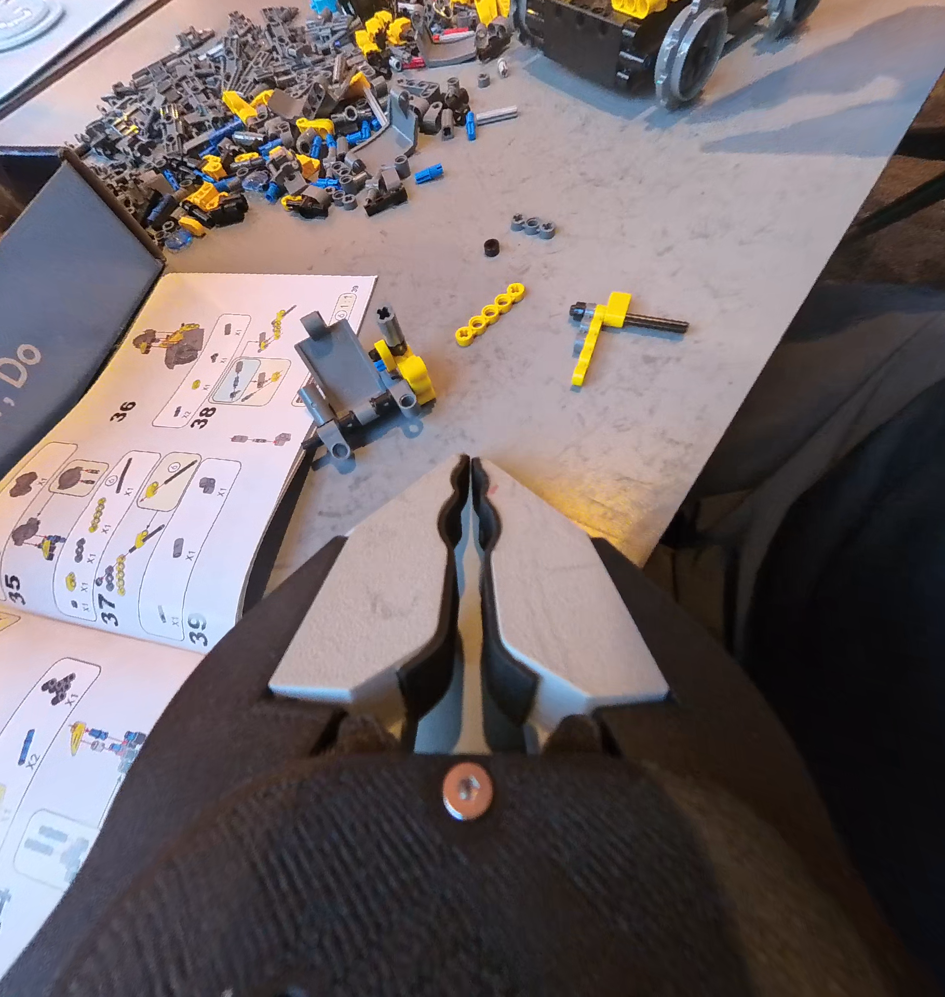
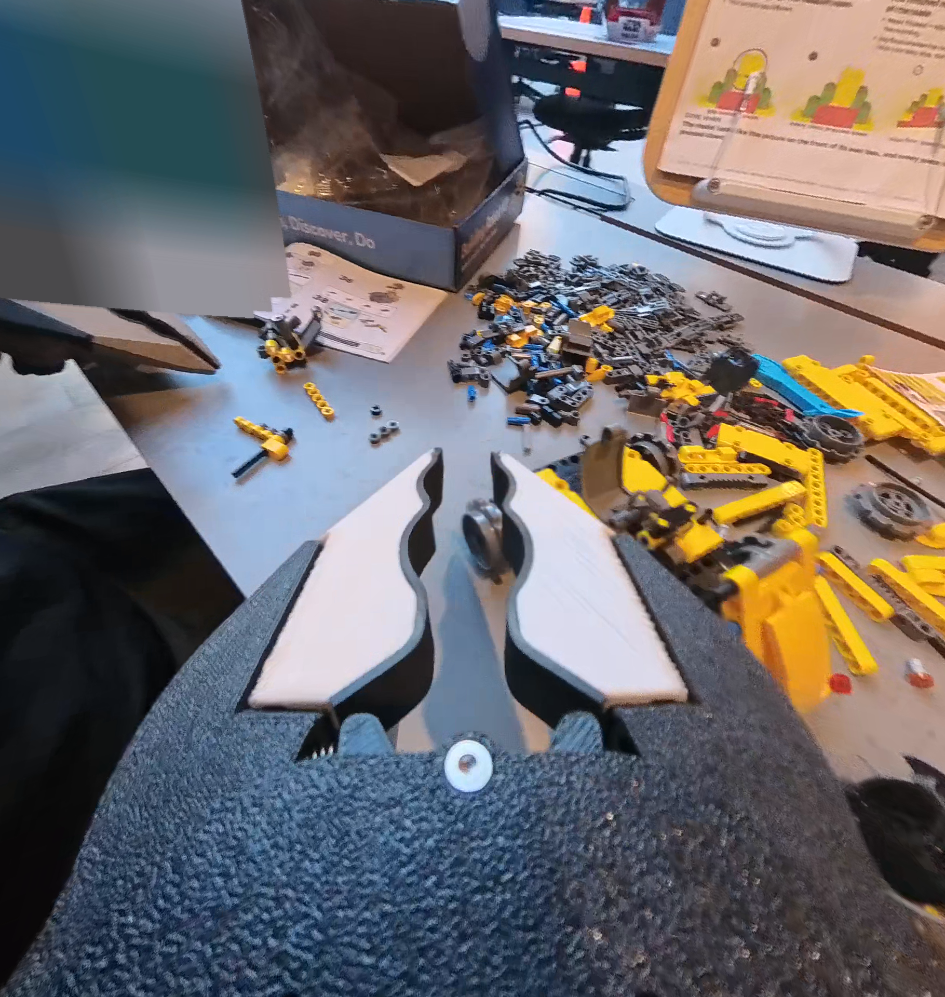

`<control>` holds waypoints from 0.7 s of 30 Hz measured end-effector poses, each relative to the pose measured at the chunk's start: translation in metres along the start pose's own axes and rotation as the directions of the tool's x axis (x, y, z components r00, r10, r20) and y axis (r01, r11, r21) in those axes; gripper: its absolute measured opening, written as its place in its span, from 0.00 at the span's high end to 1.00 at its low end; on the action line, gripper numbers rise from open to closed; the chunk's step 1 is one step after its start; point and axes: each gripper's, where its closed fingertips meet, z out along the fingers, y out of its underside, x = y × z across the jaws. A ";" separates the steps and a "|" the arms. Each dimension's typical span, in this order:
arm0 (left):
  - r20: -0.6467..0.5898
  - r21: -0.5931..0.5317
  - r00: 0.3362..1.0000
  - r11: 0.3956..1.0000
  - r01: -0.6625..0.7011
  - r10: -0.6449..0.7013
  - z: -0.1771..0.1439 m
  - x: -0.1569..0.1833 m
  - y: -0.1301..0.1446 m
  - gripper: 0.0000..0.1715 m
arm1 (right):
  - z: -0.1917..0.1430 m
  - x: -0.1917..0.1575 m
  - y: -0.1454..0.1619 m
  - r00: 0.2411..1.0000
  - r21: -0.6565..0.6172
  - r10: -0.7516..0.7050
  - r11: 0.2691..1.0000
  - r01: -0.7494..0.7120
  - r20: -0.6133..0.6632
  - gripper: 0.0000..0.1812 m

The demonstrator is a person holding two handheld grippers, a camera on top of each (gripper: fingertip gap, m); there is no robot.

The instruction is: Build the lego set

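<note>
Hovering low over the grey desk [image 1: 594,485], the left gripper [image 1: 469,463] was clenched with its tips together and nothing between them. Just beyond those tips, at the centre of the left wrist view, sat a small grey and yellow sub-assembly [image 1: 363,377], partly on the open instruction booklet [image 1: 152,458]. To its right lay a yellow holed beam [image 1: 490,313] and a yellow crank piece on a black axle [image 1: 616,329], apart from each other. A heap of loose bricks [image 1: 233,124] filled the upper left. In the right wrist view, the right gripper [image 2: 466,459] was released, its fingers parted, with a dark round wheel part [image 2: 485,535] between them, against the inner side of the right-hand finger [image 2: 567,582]; whether it was touching could not be told. A yellow part-built vehicle [image 2: 729,550] stood just to the right.
</note>
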 end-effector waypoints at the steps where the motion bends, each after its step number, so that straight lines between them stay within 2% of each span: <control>1: 0.007 0.001 1.000 1.000 -0.001 0.001 0.000 -0.001 0.000 1.00 | 0.003 -0.008 -0.001 1.000 0.001 -0.006 1.000 0.006 0.028 0.90; 4: 0.028 -0.003 0.999 1.000 -0.020 0.020 -0.002 -0.003 0.001 0.98 | 0.015 -0.036 -0.002 0.991 -0.017 -0.029 0.999 0.032 0.134 0.91; 8: 0.071 -0.080 0.996 0.995 -0.052 0.058 -0.003 -0.019 0.007 0.93 | 0.033 -0.071 0.007 0.966 -0.069 -0.080 0.993 0.100 0.246 0.90; 10: 0.071 -0.083 0.996 0.995 -0.053 0.059 -0.004 -0.028 0.002 0.88 | 0.042 -0.086 0.012 0.952 -0.094 -0.078 0.989 0.110 0.296 0.87; 13: 0.108 -0.076 0.990 0.994 -0.080 0.088 -0.008 -0.049 -0.011 0.87 | 0.055 -0.106 0.018 0.927 -0.139 -0.046 0.985 0.105 0.372 0.83; 15: 0.078 -0.099 0.994 0.992 -0.075 0.083 -0.004 -0.055 -0.014 0.83 | 0.063 -0.114 0.024 0.920 -0.180 -0.041 0.976 0.120 0.391 0.81; 18: 0.070 -0.127 0.987 0.983 -0.132 0.142 0.006 -0.066 -0.013 0.83 | 0.071 -0.123 0.034 0.912 -0.244 -0.048 0.957 0.159 0.408 0.80; 21: -0.005 -0.191 0.988 0.969 -0.154 0.156 0.017 -0.060 -0.002 0.83 | 0.077 -0.132 0.036 0.899 -0.274 -0.048 0.944 0.184 0.436 0.80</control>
